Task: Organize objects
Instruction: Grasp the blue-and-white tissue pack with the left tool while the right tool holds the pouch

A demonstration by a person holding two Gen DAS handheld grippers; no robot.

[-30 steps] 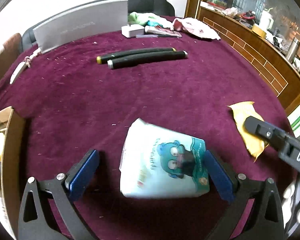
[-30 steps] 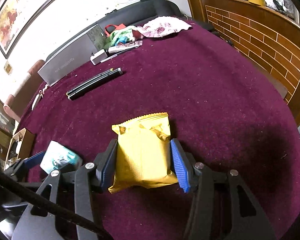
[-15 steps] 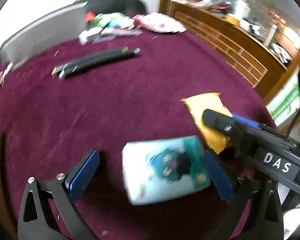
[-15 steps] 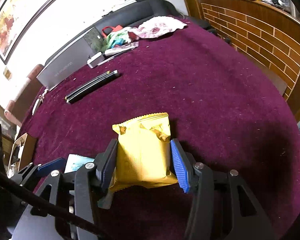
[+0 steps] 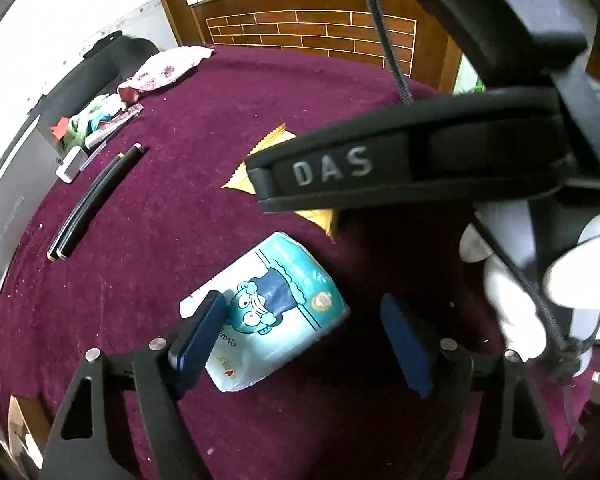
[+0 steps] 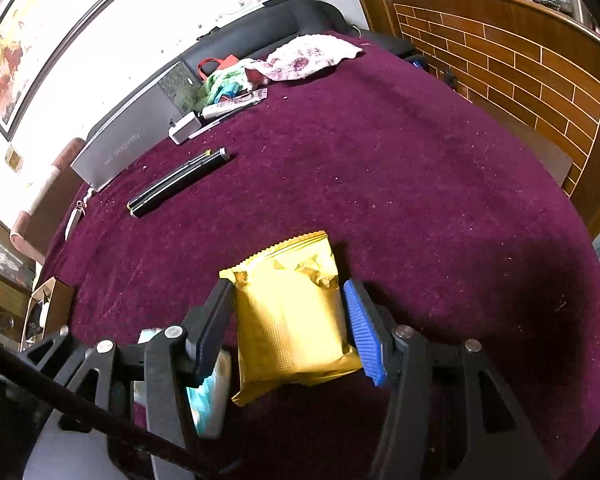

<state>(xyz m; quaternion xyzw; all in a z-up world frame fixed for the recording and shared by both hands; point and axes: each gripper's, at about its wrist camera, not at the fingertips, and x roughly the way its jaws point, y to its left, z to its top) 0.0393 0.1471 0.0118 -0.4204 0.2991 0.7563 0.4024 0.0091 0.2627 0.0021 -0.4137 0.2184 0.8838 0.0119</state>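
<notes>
Swinging right, left gripper [image 5: 304,336], jaws wide, now loosely straddles tissue pack [image 5: 272,316] beside right gripper [image 6: 290,328] clamping yellow snack packet [image 6: 290,320]; items converging.

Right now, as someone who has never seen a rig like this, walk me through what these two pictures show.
There is no robot here. A person holds a two-fingered claw in each hand, and each claw carries a wide-angle camera looking along its fingers.

In the left camera's picture, the left claw stands open around a blue tissue pack lying on the purple tablecloth.

In the right camera's picture, the right claw is closed on a yellow snack packet.

Further back lie two black pens, a silver box and a floral cloth.
</notes>
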